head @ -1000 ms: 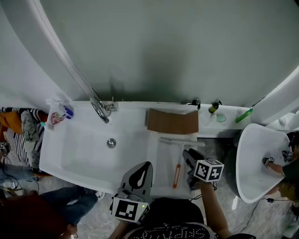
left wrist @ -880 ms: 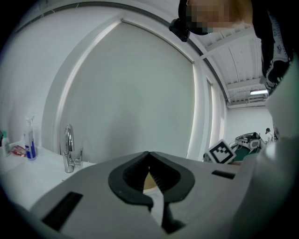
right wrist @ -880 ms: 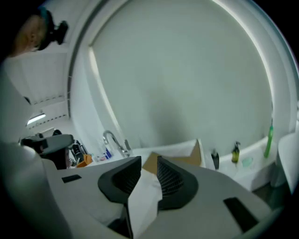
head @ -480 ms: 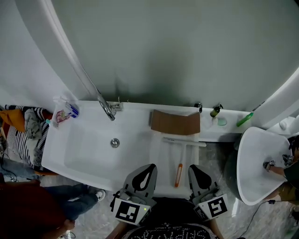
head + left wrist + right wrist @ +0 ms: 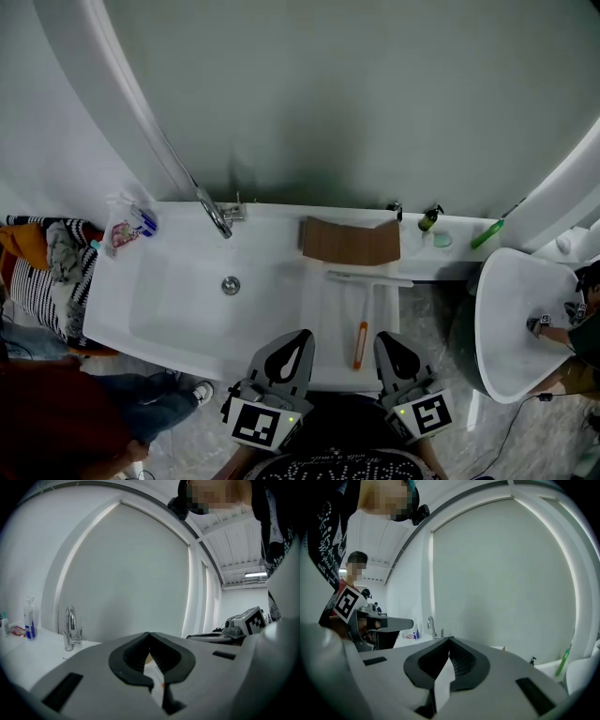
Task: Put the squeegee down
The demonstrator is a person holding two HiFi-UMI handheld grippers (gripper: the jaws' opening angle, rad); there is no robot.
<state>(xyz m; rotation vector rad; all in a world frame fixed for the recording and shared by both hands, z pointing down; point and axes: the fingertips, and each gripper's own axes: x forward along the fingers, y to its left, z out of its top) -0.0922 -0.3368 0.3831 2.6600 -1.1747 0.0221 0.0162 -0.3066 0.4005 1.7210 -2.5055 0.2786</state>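
The squeegee [image 5: 360,343], a white blade with an orange grip, lies flat on the white drainboard [image 5: 328,319] right of the sink bowl, its blade toward the wall. No gripper touches it. My left gripper [image 5: 302,334] hangs over the counter's front edge, just left of the orange grip, jaws shut and empty [image 5: 149,634]. My right gripper [image 5: 382,337] hovers at the same edge just right of the grip, also shut with nothing in it [image 5: 449,641]. Both point roughly level toward the wall.
A brown board [image 5: 352,242] leans at the back of the counter. Faucet [image 5: 214,214] and drain [image 5: 231,285] mark the sink bowl. A spray bottle [image 5: 127,230] sits far left, a green bottle [image 5: 428,219] at the back right. A second white basin [image 5: 516,319] stands right. A person [image 5: 84,412] stands lower left.
My right gripper left the squeegee's side, drew back to the counter's front edge, rolled upright and shut. The squeegee stays lying on the drainboard. The left gripper barely shifted.
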